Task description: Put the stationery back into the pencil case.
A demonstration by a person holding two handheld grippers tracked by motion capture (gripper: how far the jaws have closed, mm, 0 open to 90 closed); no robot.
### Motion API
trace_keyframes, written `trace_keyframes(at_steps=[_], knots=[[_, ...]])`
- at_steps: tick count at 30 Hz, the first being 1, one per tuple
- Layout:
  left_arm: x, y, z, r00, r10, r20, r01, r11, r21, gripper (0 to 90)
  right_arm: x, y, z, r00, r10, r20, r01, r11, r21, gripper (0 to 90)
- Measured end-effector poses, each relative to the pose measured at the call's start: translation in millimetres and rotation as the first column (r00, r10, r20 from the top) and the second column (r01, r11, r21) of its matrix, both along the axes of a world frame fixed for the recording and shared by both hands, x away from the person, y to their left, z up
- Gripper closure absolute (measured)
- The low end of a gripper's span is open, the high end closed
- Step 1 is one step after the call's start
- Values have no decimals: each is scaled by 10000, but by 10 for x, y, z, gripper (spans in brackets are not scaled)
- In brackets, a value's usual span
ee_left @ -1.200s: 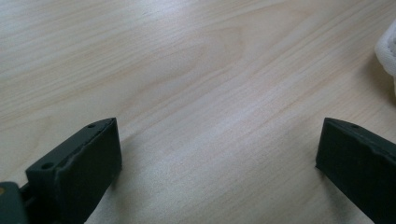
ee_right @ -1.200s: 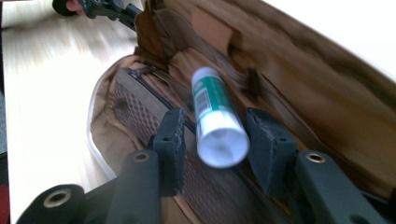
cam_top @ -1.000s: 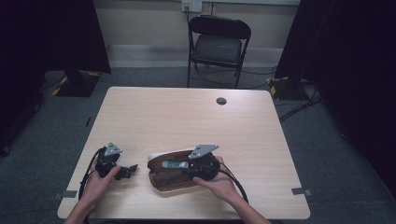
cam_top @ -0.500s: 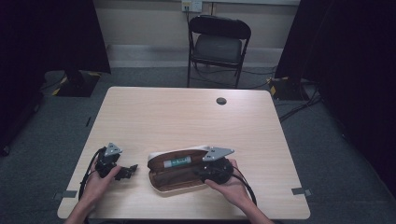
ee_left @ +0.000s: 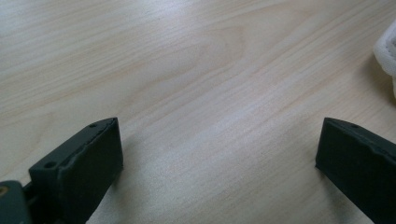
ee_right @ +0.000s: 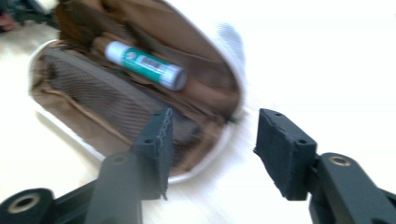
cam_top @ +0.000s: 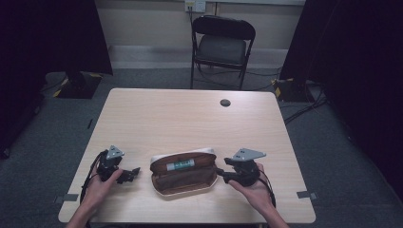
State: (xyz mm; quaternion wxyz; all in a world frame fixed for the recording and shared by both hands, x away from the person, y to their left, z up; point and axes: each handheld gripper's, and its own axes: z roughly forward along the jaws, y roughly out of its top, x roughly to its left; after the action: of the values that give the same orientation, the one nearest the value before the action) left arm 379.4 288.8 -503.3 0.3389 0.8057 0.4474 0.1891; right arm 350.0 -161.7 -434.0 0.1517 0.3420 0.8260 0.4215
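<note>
An open brown pouch (cam_top: 183,173) with a white rim lies near the table's front edge, and a white and green tube (cam_top: 179,166) rests inside it. The right gripper view looks into the pouch (ee_right: 140,88) and at the tube (ee_right: 142,64). My right gripper (cam_top: 220,175) sits just right of the pouch, open (ee_right: 210,140), with nothing between its jaws. My left gripper (cam_top: 133,173) rests left of the pouch, open wide (ee_left: 219,154) over bare wood. The pouch's white rim (ee_left: 386,51) shows at the right edge of the left gripper view.
The light wooden table (cam_top: 190,118) has a small dark round cap (cam_top: 225,102) near its far edge. A black folding chair (cam_top: 221,45) stands behind the table. Cables trail from both grippers toward the front edge.
My right gripper has pulled back to the right, from over the pouch to the table beside its right end. The left gripper has stayed put.
</note>
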Motion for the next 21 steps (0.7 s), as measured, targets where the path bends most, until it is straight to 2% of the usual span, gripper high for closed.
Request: trace_keyframes(at_steps=[4, 6, 7, 8, 9, 13, 15, 16, 17, 18, 20, 21], knots=[[-1, -1, -1, 10000, 15, -6, -15, 10000, -19, 3, 21, -260, 2, 9973, -732, -54, 732, 9973, 109, 396], [-2, -3, -2, 10000, 41, 7, -41, 10000, -31, 3, 27, -303, -1, 9963, -856, -34, 856, 9963, 97, 388], [-2, -1, -1, 10000, 13, -2, -13, 10000, 2, 3, 46, -422, -9, 9927, -1208, -51, 1209, 9927, 28, 365], [-2, -1, -1, 10000, 20, -2, -20, 10000, -8, 3, 46, -422, -9, 9927, -1208, -51, 1209, 9927, 28, 365], [-4, -6, -4, 10000, 70, 22, -70, 9999, -83, 3, 71, -528, -19, 9895, -1444, -76, 1444, 9895, -75, 349], [-2, 0, 0, 10000, 11, -12, -11, 10000, 10, 3, 121, -685, -54, 9814, -1897, -283, 1895, 9818, -92, 324], [-4, -6, -3, 10000, 69, 8, -69, 9999, -80, 3, 164, -831, -123, 9694, -2426, -363, 2420, 9700, -215, 292], [-4, -6, -3, 10000, 69, 8, -69, 9999, -80, 3, 164, -831, -123, 9694, -2426, -363, 2420, 9700, -215, 292], [-4, -6, -3, 10000, 66, 4, -66, 9999, -78, 3, 182, -876, -156, 9649, -2597, -383, 2587, 9655, -298, 269], [-3, -6, -3, 10000, 67, 4, -67, 9999, -78, 3, 198, -919, -195, 9582, -2828, -426, 2813, 9589, -383, 238], [-1, -1, 0, 10000, 29, -7, -29, 10000, -11, 2, 236, -1009, -283, 9460, -3178, -636, 3149, 9477, -521, 229], [1, -2, -1, 10000, 31, -24, -31, 10000, -30, 0, 271, -1078, -359, 9351, -3444, -832, 3380, 9376, -811, 209]])
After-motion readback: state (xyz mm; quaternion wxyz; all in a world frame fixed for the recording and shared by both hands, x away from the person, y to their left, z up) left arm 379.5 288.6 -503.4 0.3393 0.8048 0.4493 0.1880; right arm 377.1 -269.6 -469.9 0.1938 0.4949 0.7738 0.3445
